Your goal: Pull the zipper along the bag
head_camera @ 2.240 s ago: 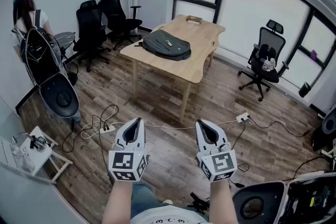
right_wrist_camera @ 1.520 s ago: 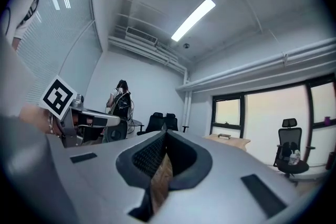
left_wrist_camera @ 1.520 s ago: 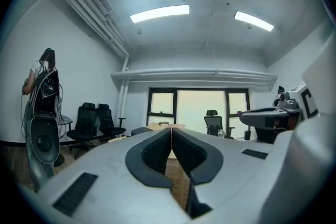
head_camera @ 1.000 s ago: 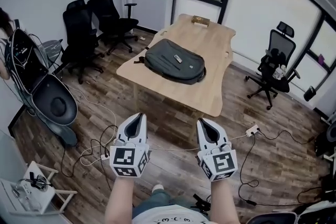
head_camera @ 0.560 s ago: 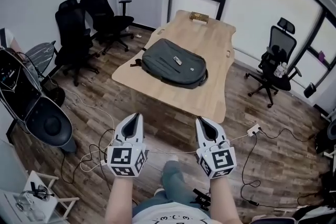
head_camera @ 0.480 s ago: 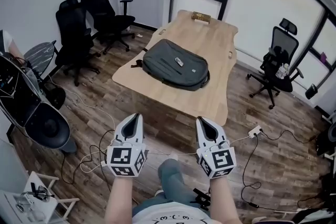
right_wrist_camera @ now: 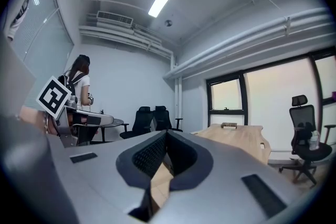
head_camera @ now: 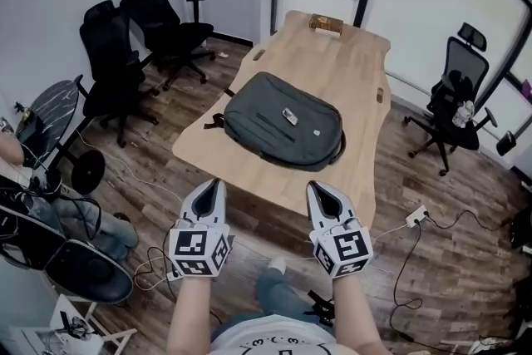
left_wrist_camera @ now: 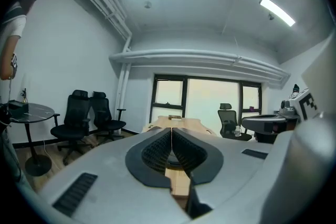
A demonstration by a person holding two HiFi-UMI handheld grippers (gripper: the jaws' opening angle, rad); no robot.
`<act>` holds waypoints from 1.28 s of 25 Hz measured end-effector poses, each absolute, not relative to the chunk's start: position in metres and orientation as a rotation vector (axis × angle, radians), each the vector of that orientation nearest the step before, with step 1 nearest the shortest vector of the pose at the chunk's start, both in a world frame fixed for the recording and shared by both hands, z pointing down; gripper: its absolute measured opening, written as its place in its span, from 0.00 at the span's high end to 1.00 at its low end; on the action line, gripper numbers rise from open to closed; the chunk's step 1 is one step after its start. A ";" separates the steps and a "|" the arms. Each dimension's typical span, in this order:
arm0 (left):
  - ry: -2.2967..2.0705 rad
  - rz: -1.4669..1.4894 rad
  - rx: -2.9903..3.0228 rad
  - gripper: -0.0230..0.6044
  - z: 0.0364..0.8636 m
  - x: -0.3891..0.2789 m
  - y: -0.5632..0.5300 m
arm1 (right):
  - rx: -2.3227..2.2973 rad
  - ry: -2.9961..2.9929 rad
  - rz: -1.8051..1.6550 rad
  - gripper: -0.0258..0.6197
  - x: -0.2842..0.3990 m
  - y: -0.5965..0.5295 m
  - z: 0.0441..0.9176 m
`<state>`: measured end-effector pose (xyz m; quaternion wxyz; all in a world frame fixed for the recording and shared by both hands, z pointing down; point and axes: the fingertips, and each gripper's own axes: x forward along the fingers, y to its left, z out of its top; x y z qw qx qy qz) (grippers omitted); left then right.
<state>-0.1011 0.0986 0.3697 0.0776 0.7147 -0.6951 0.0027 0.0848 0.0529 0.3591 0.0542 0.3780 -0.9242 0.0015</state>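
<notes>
Grey bag [head_camera: 278, 137], flat, lengthwise across table [head_camera: 337, 62]

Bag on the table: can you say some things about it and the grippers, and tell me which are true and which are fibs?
1. The bag lies on the table. True.
2. The left gripper holds the bag. False: it is shut on nothing and hangs short of the table, apart from the bag.
3. The right gripper is shut and empty. True.
4. The bag is bright red. False: it is dark grey.
5. Black chairs stand to the left of the table in the head view. True.
</notes>
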 end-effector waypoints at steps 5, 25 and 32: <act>-2.058 0.036 2.128 0.94 0.377 -0.114 0.034 | 1.152 -2.783 0.042 0.89 0.073 -0.010 0.366; -1.813 0.313 2.186 0.93 0.453 -0.138 -0.095 | 1.021 -2.576 0.549 0.76 -0.020 -0.080 0.499; -1.675 0.424 2.260 0.93 0.477 -0.154 -0.141 | 1.038 -2.406 0.753 0.76 -0.060 -0.080 0.557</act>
